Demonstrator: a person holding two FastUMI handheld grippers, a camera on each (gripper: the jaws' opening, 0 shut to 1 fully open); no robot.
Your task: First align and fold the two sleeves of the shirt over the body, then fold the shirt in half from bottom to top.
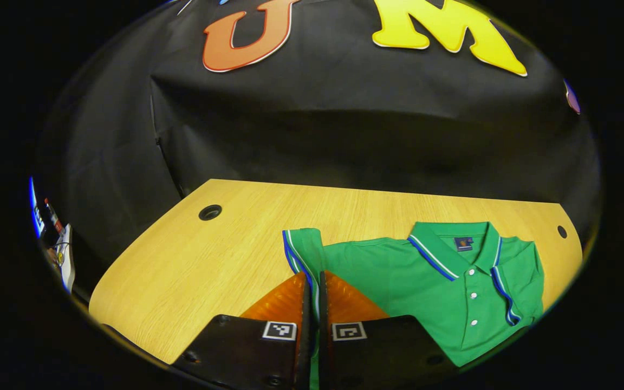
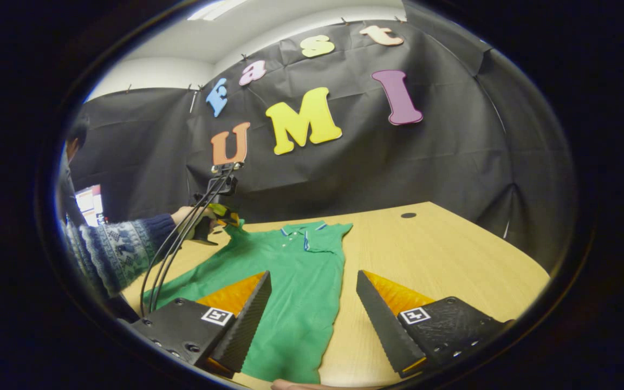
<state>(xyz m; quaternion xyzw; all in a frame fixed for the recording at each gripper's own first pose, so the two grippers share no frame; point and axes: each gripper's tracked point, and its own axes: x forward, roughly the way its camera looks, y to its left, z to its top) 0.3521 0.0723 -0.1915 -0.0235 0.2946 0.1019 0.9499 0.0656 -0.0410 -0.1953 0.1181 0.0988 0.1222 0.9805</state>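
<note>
Left tool (image 1: 315, 281) pinches shirt (image 1: 398, 276) sleeve; wooden table (image 1: 193, 260).

The shirt (image 2: 296, 281) lies on the table (image 2: 453, 260), wall behind.

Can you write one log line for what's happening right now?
left gripper: shut on sleeve of green polo shirt | right gripper: open above shirt | wooden table

wooden table (image 1: 193, 260) | green polo shirt (image 1: 415, 271) lying on it
</note>
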